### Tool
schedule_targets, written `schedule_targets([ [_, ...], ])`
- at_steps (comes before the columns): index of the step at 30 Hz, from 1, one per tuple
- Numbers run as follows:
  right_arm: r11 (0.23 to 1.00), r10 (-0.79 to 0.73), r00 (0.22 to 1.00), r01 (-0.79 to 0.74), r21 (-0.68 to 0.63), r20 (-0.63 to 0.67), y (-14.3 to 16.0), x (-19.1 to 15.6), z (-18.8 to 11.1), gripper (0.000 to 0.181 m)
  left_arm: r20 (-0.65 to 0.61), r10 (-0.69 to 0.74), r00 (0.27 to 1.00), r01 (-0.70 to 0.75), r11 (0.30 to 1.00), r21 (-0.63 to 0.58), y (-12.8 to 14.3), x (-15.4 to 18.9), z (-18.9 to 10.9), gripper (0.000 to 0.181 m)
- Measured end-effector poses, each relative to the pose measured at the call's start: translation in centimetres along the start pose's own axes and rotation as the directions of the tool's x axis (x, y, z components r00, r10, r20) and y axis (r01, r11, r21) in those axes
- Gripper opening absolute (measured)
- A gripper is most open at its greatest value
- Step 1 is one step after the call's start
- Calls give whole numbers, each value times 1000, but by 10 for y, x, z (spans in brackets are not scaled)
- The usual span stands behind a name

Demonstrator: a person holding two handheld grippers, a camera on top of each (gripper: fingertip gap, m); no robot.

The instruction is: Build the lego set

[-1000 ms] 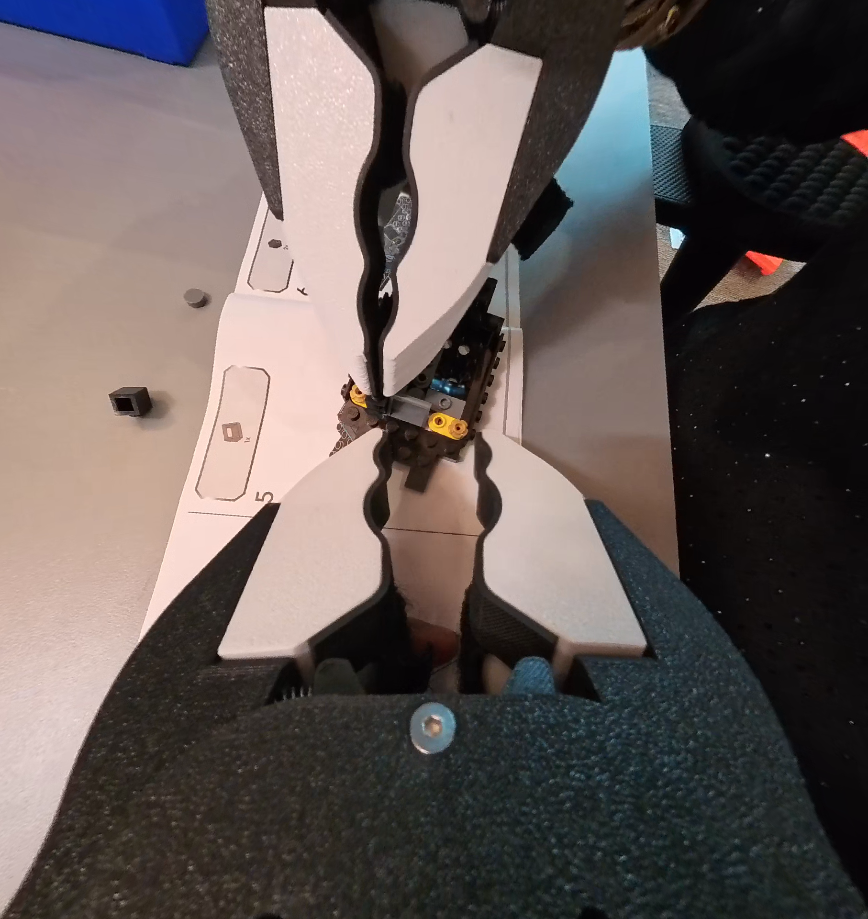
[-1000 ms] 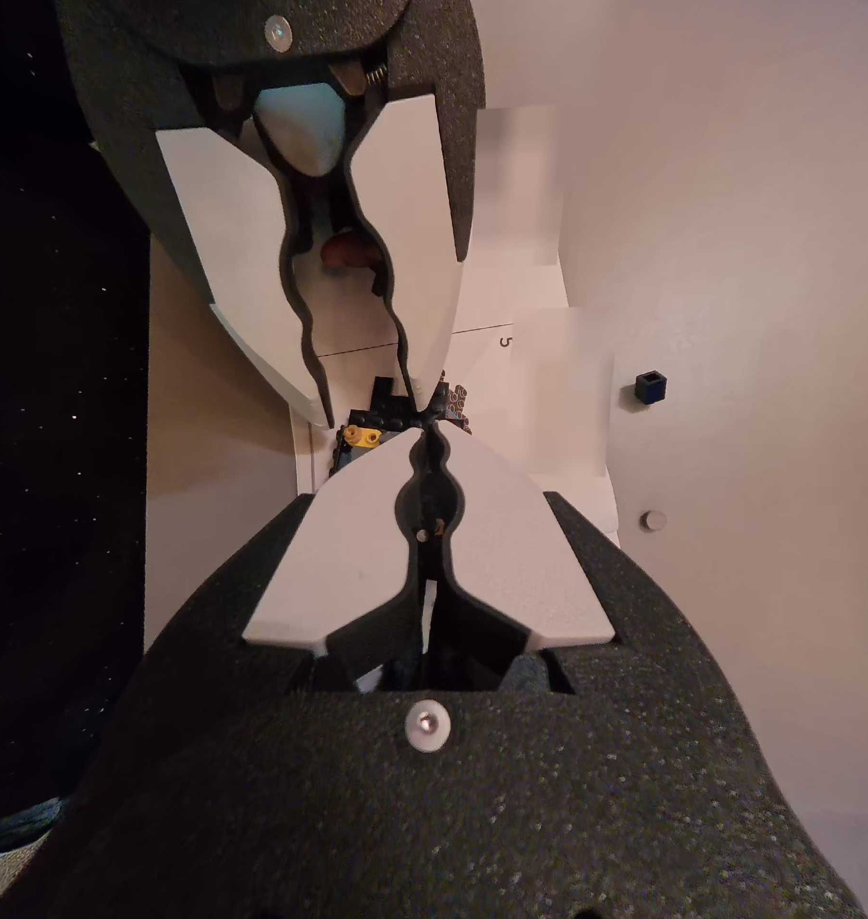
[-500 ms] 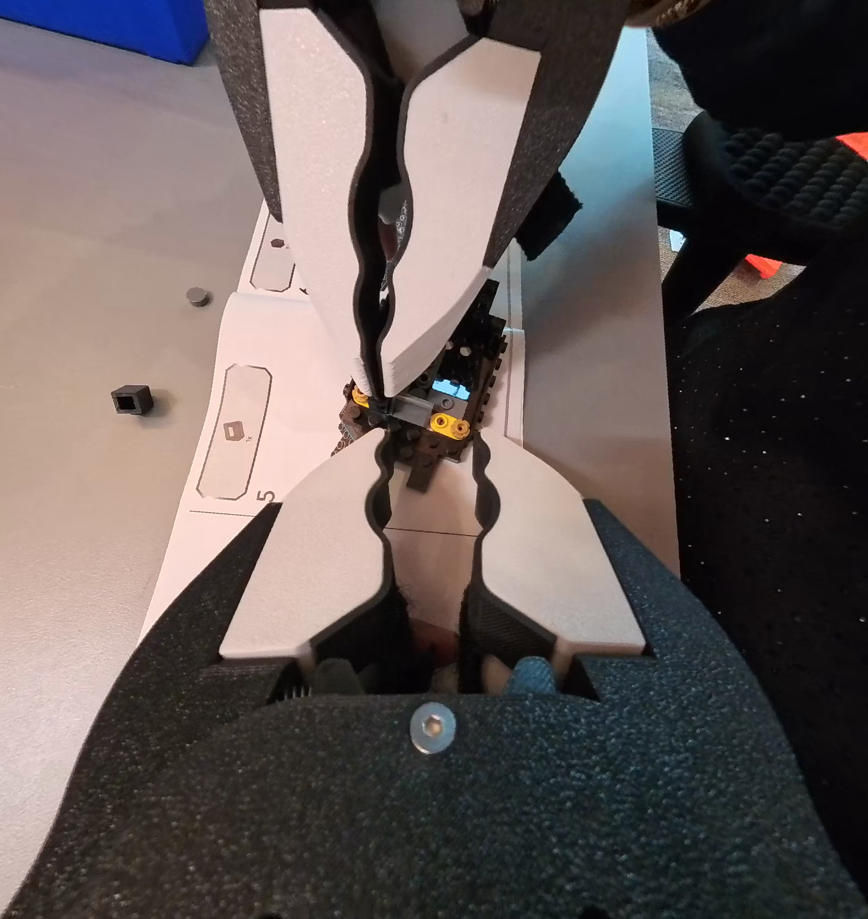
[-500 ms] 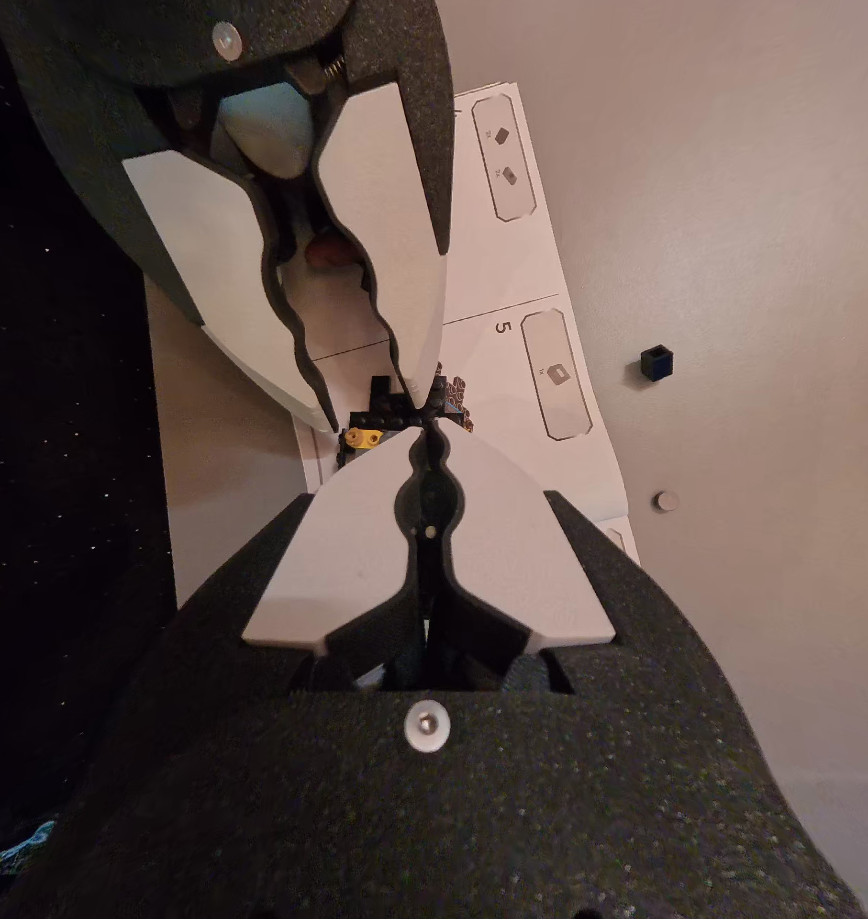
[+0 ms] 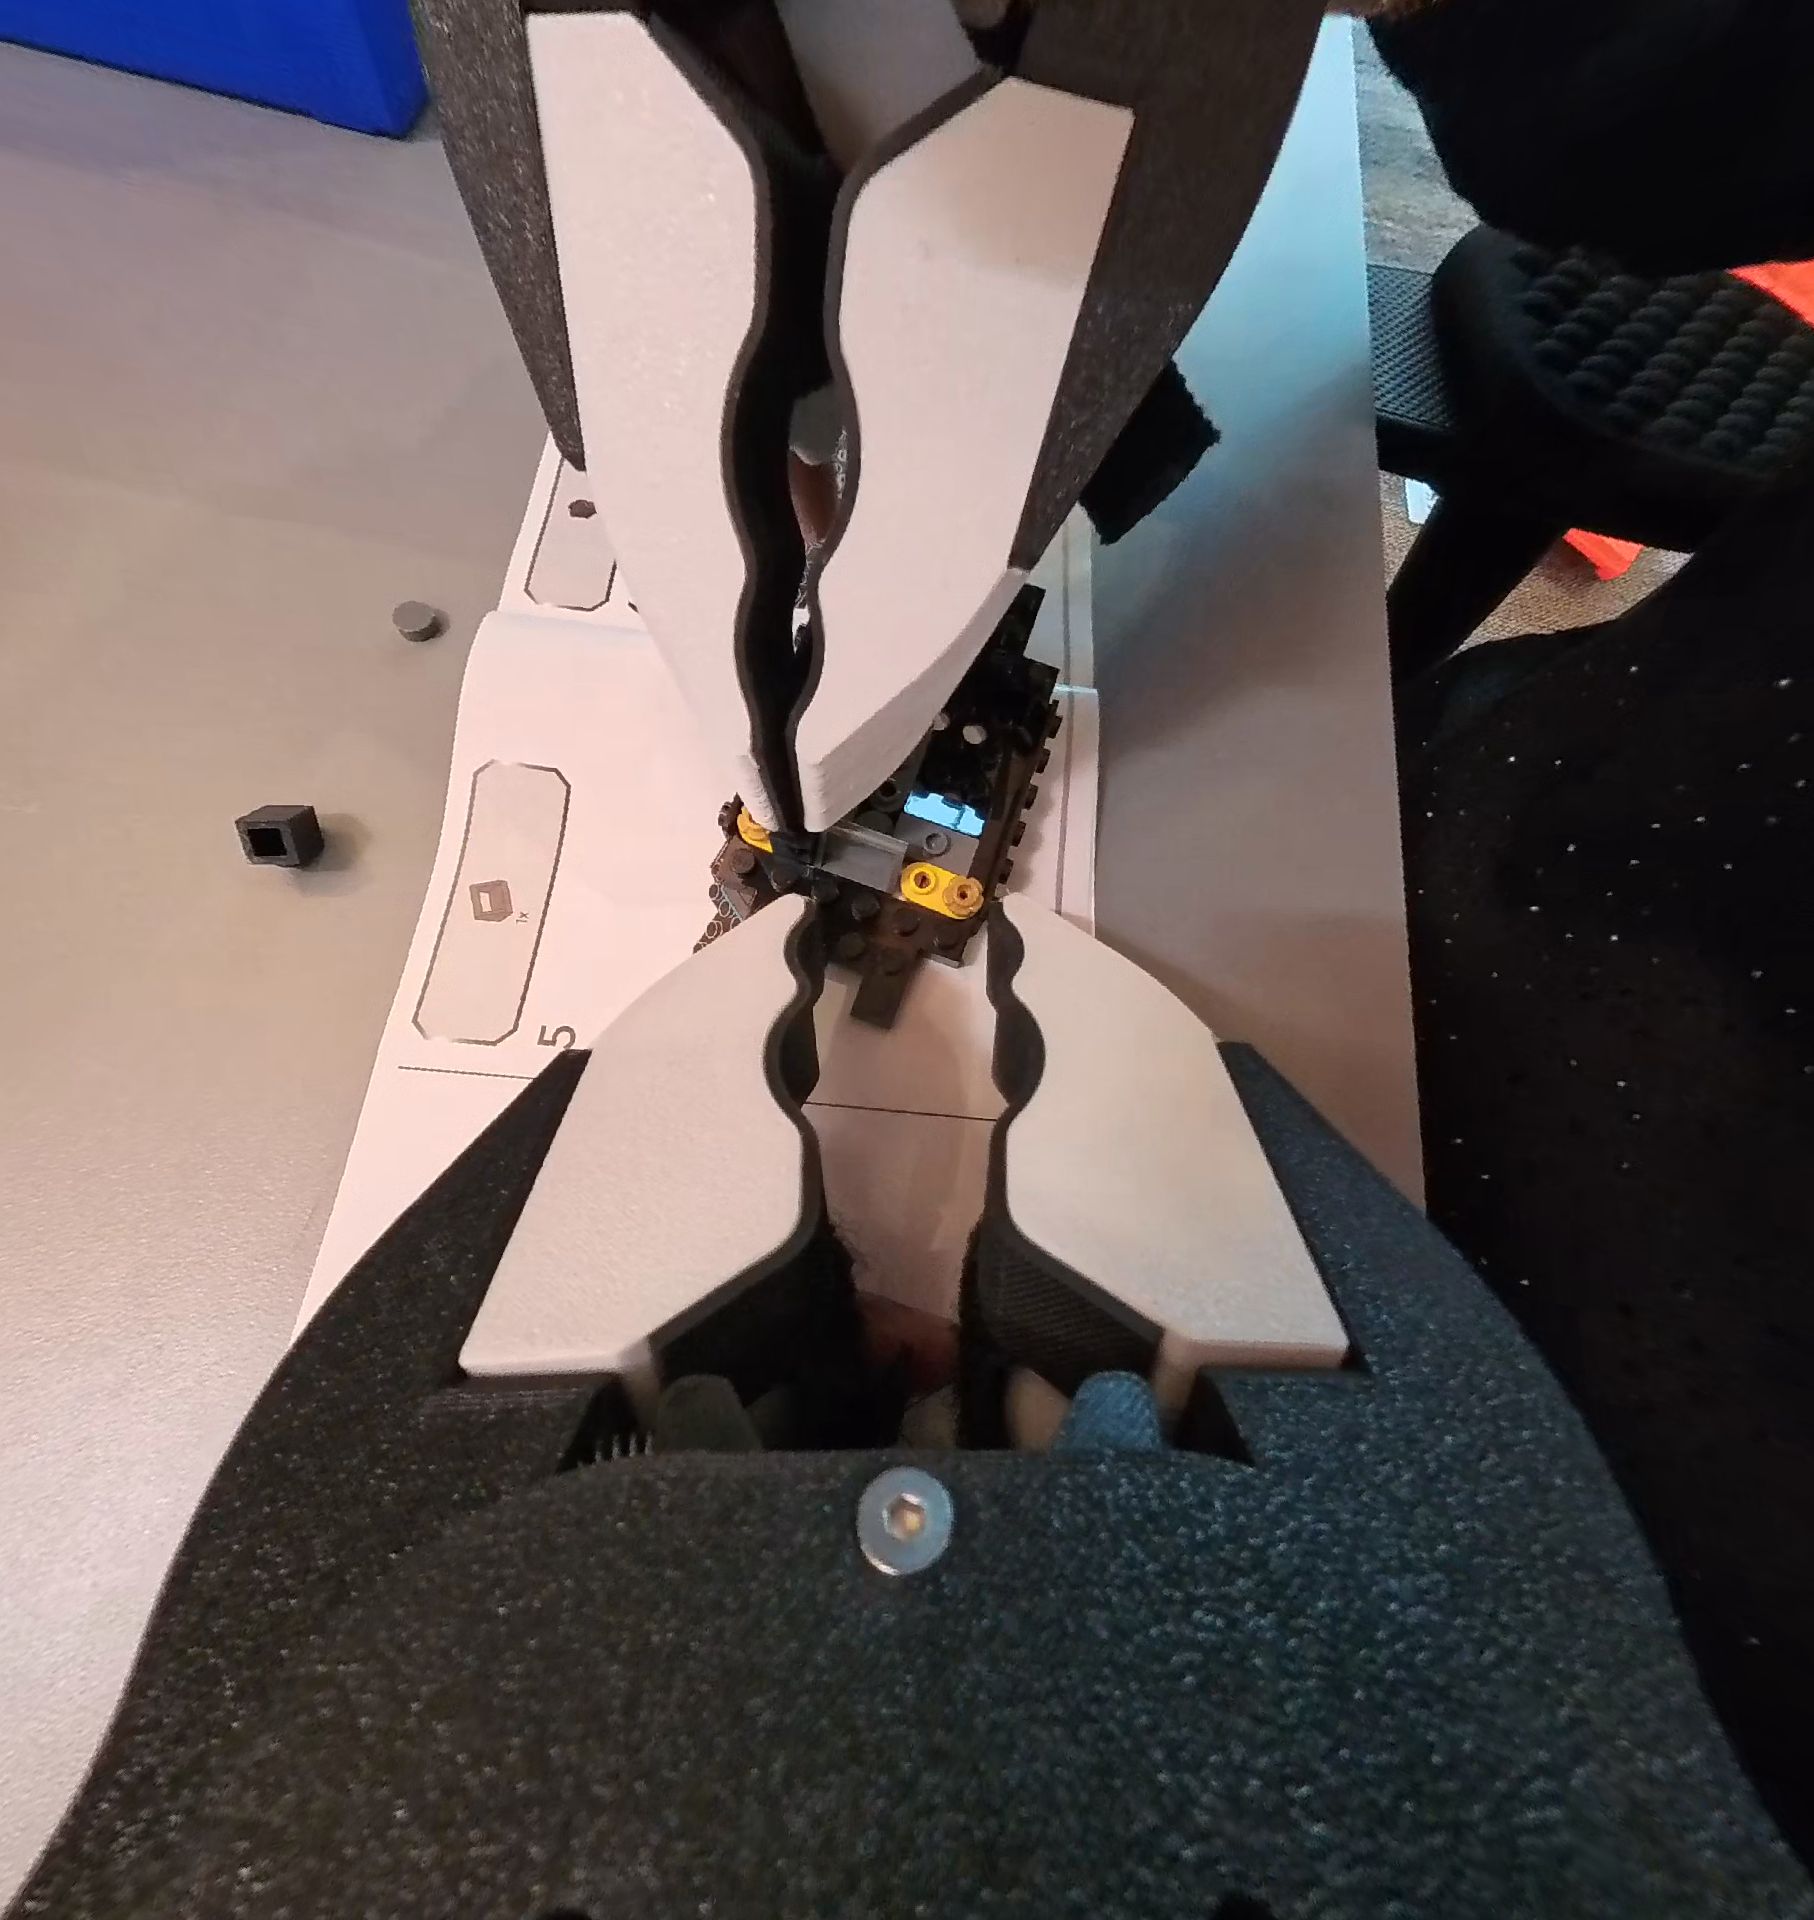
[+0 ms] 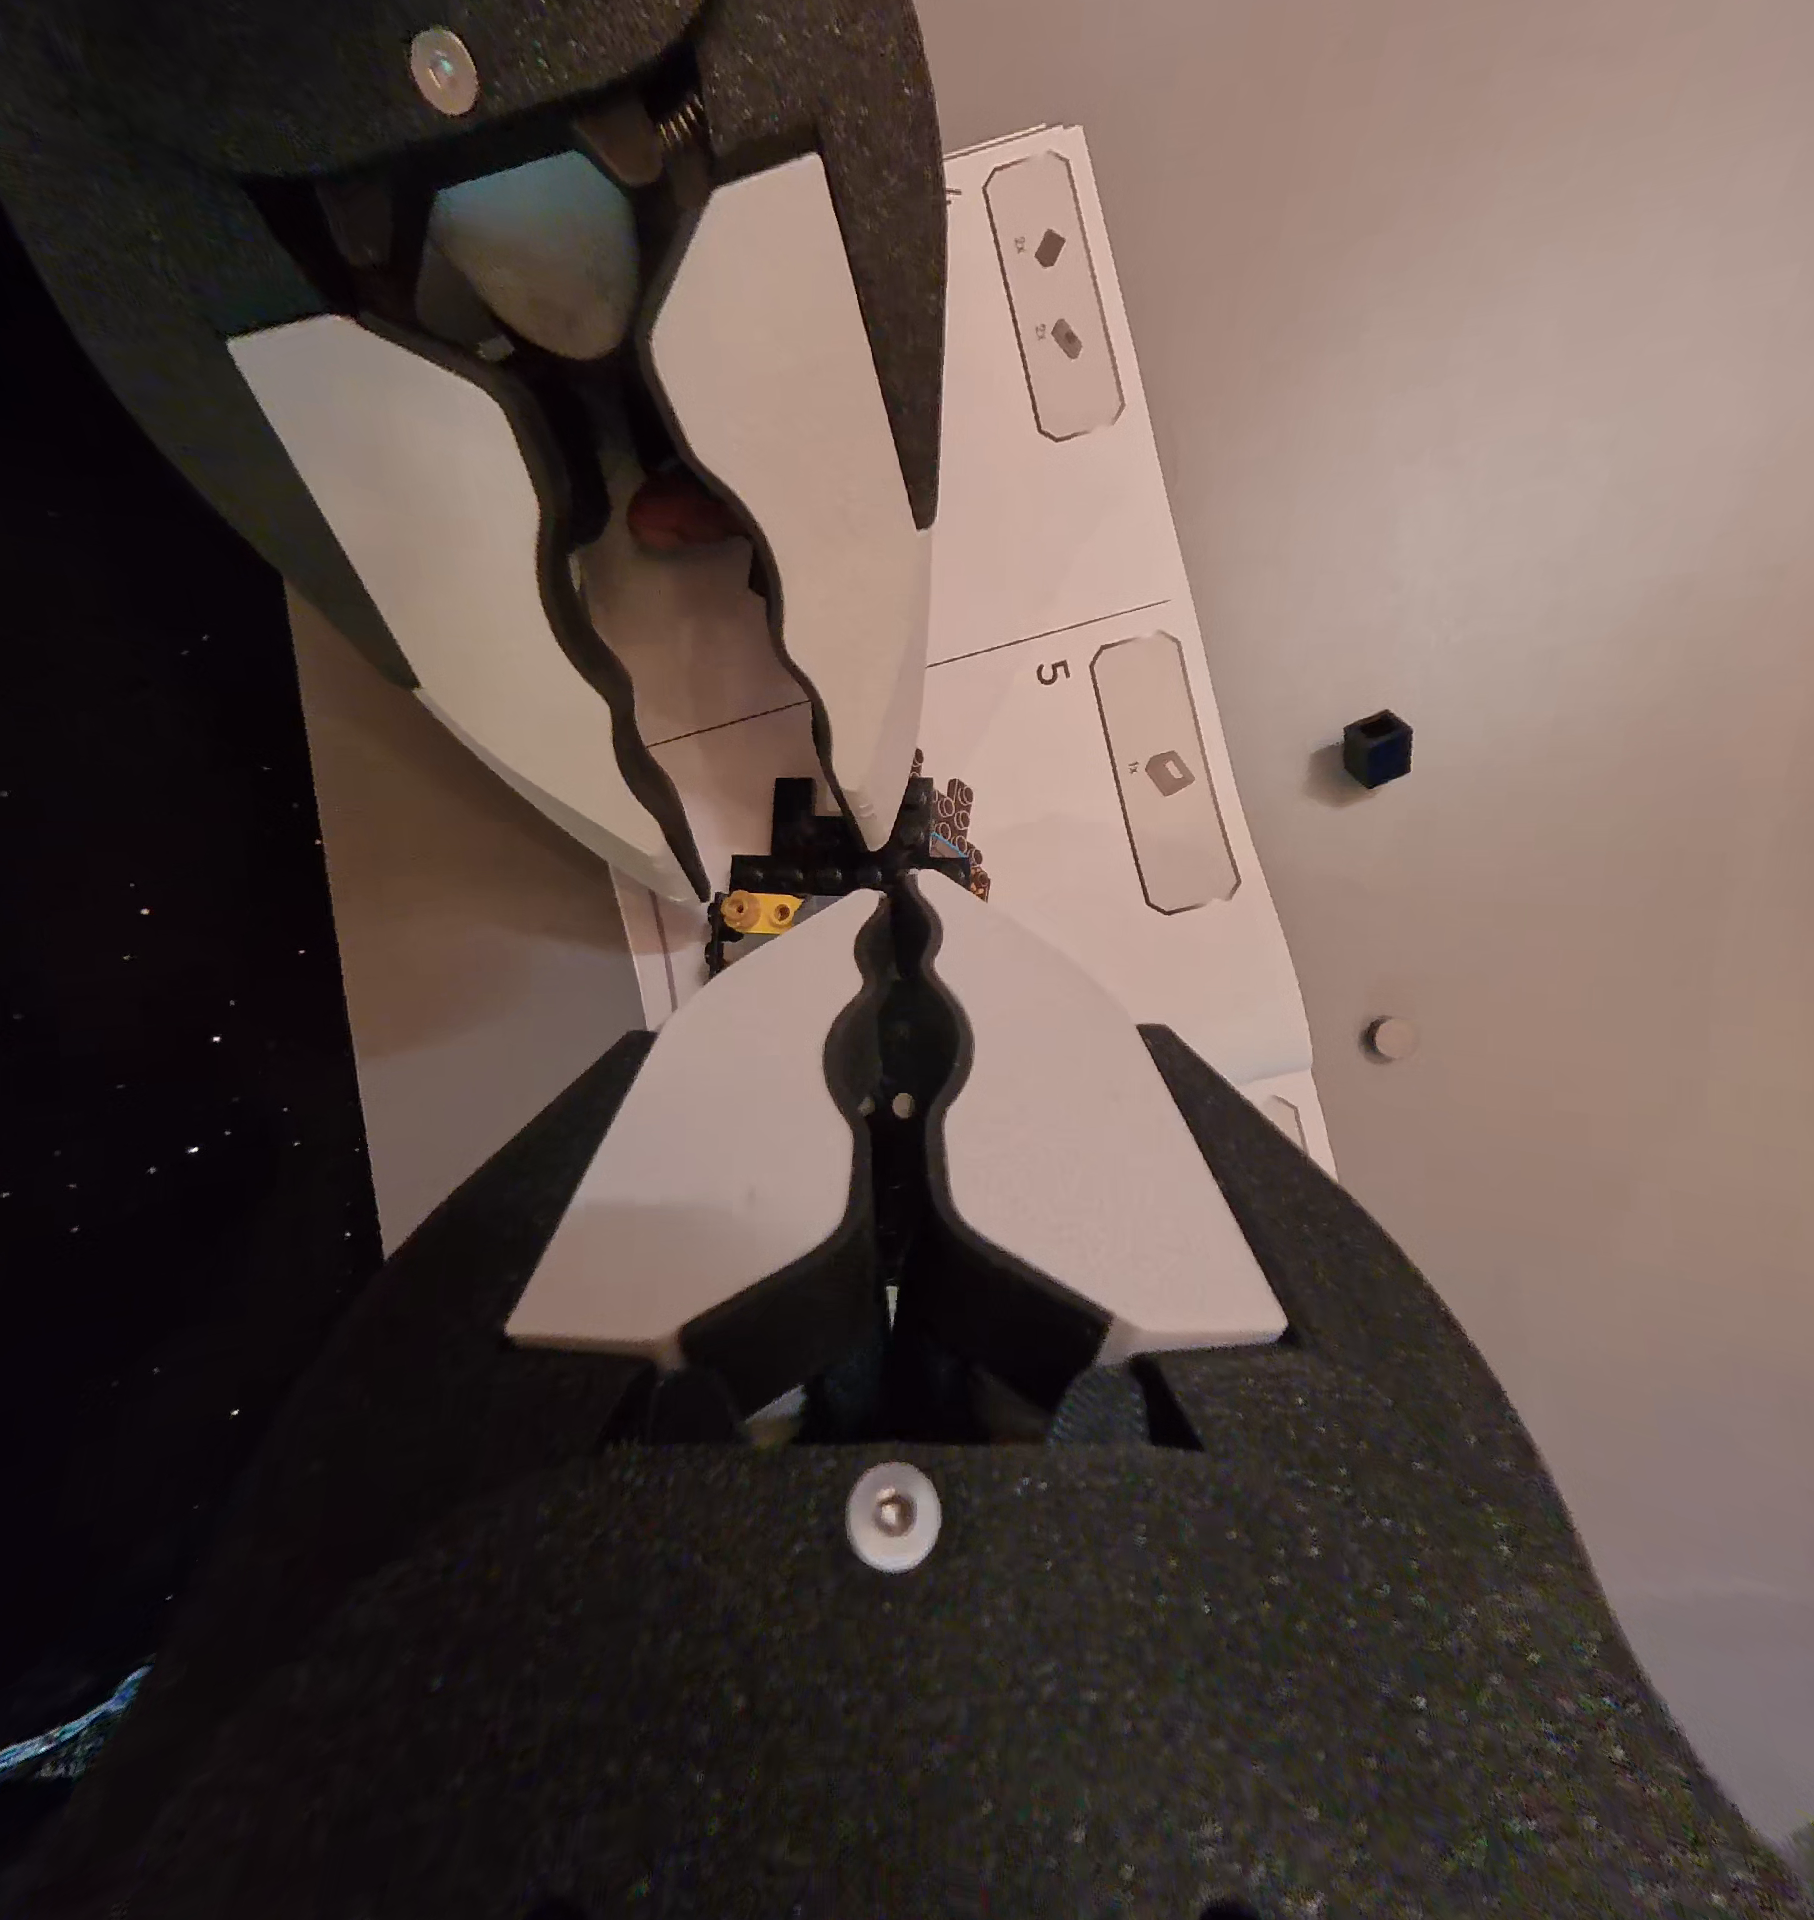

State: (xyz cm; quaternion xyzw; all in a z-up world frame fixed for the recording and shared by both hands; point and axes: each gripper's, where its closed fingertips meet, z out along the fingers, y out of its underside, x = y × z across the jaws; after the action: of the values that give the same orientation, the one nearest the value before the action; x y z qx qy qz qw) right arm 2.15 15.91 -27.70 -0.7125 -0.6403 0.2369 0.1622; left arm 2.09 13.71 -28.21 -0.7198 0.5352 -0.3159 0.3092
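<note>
Far to your left on the grey table (image 5: 155, 416) lie a loose black cube (image 5: 277, 834) and a small grey round stud (image 5: 418, 620), both well apart from the work and untouched. Next comes the open instruction booklet (image 5: 570, 727), and on its right part sits the lego build (image 5: 882, 914), a dark studded base with yellow pieces (image 5: 939, 885) at its near end. Your left gripper (image 5: 892, 925) is spread only as wide as that base, and its two fingertips appear to clamp it from either side to steady it. Your right gripper (image 5: 791, 821) reaches in from the far side with its tips pressed together, pinching the left end of a small grey piece (image 5: 861, 854) that lies across the base between the yellow pieces. I judge the step in hand to be seating this piece. The next move calls for a straight push down onto the studs while the left hand's grip holds firm, and release only once the piece sits flat. The left wrist view shows the grey piece and the pinch on it. The right wrist view hides both behind the right gripper's own fingertips (image 6: 851, 925). That view instead shows the left gripper (image 6: 778, 852) straddling the base, and more of the booklet's far page.
</note>
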Motion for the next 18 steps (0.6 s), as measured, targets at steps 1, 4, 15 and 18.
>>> schedule_targets([
  [1,1000,1,1000,-1,-4,-2,0,0,0,1,1,1,1000,-1,1000,0,0,0,0,30],
  [4,1000,1,1000,-1,-15,-5,0,0,0,1,4,5,1000,-5,1000,-1,0,0,0,30],
  [15,996,-21,997,14,-93,-76,1,0,0,1,11,13,1000,-13,1000,-1,0,0,0,30],
  [18,996,-21,997,14,-93,-76,0,0,0,1,10,12,1000,-12,1000,-1,0,0,0,30],
])
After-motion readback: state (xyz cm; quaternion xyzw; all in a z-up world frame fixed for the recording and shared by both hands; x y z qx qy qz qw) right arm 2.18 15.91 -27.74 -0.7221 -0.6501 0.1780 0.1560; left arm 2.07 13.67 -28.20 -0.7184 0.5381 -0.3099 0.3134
